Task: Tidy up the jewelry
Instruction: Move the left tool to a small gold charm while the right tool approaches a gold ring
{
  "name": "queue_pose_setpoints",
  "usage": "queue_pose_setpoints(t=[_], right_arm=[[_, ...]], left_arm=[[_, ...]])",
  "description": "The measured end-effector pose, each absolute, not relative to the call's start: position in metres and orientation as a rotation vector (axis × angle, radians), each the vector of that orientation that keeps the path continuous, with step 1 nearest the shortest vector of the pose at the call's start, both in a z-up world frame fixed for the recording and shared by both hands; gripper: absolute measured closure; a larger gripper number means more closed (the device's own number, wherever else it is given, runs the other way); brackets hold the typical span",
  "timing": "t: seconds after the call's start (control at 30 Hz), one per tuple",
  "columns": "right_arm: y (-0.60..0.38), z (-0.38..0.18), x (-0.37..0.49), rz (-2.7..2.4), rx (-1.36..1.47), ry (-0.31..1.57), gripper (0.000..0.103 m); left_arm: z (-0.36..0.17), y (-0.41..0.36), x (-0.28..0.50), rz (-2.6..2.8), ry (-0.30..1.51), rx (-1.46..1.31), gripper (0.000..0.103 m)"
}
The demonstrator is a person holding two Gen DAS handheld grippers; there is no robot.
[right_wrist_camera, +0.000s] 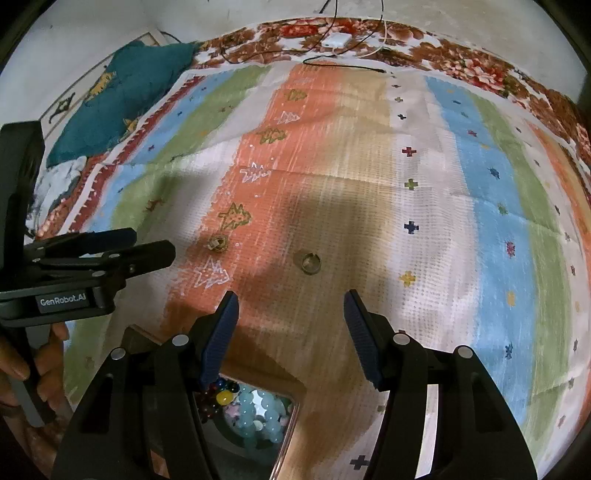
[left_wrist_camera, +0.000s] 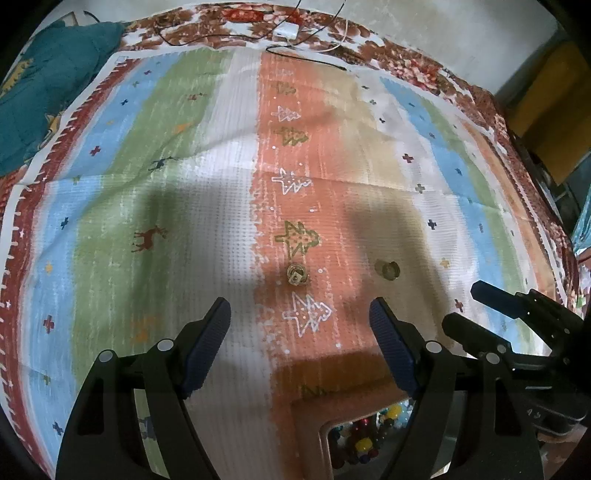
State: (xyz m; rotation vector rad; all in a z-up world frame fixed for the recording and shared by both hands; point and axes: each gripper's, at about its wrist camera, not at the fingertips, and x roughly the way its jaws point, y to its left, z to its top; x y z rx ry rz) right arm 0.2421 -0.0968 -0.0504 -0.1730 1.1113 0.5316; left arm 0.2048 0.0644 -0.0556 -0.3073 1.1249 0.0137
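Note:
Two small rings lie on the striped cloth. A gold ring with a raised top [left_wrist_camera: 296, 275] [right_wrist_camera: 218, 243] rests on the orange stripe, just beyond my open left gripper [left_wrist_camera: 300, 317]. A plain band ring [left_wrist_camera: 388, 270] [right_wrist_camera: 309, 263] sits on the tan stripe, ahead of my open right gripper [right_wrist_camera: 291, 314]. Neither gripper holds anything. Below both grippers a box [left_wrist_camera: 310, 417] [right_wrist_camera: 291, 417] holds coloured bead bracelets [left_wrist_camera: 364, 439] [right_wrist_camera: 255, 413]. The right gripper [left_wrist_camera: 480, 306] shows at the right of the left wrist view; the left gripper [right_wrist_camera: 155, 242] enters the right wrist view from the left, with a hand [right_wrist_camera: 22, 369] on its handle.
The striped cloth [left_wrist_camera: 184, 206] [right_wrist_camera: 461, 221] covers a floral bedspread [left_wrist_camera: 413, 62] [right_wrist_camera: 461, 62]. A teal blanket [left_wrist_camera: 55, 85] [right_wrist_camera: 125, 96] lies at the far left. Black and white cables and a white adapter [left_wrist_camera: 286, 29] [right_wrist_camera: 334, 40] run along the far edge.

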Motion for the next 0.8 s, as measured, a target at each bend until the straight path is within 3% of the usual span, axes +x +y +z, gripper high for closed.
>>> queue_pose_setpoints(t=[0.8], right_arm=[[-0.079,-0.075,0.268,0.525,-0.219,1.156,0.044]], left_arm=[[-0.078,0.058,0.234,0.003,1.182,-0.245,0.026]])
